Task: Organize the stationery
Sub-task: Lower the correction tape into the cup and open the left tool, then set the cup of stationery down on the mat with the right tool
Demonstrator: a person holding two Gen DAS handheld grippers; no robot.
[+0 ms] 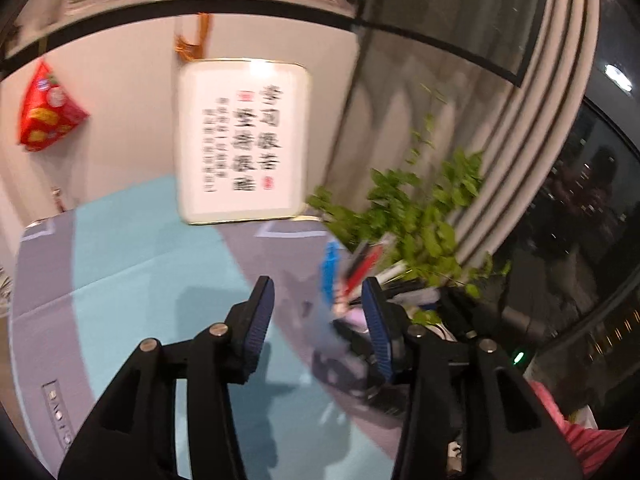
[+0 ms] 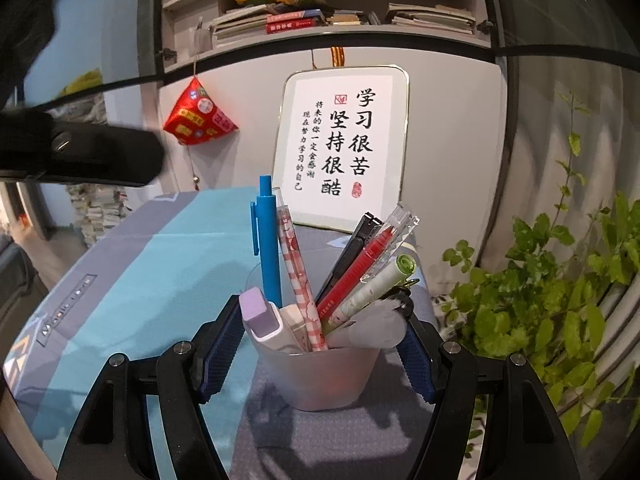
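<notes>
A translucent pen cup [image 2: 320,376] stands on the grey and teal mat [image 2: 152,288]. It holds a blue pen [image 2: 269,240], a pink checked pen [image 2: 298,276], a red pen [image 2: 360,268], a black pen [image 2: 354,244], a green-capped marker [image 2: 380,288] and a purple-capped item [image 2: 262,316]. My right gripper [image 2: 320,344] has its fingers on both sides of the cup, touching its rim. My left gripper [image 1: 320,312] is open and empty over the mat [image 1: 160,280], left of the blurred pens [image 1: 352,272]. It also shows in the right wrist view [image 2: 80,156] at upper left.
A framed calligraphy sign [image 2: 344,148] leans against the wall behind the mat. A leafy green plant [image 2: 560,292] stands to the right. A red pyramid ornament [image 2: 200,116] hangs at the left. Bookshelves [image 2: 320,16] run above.
</notes>
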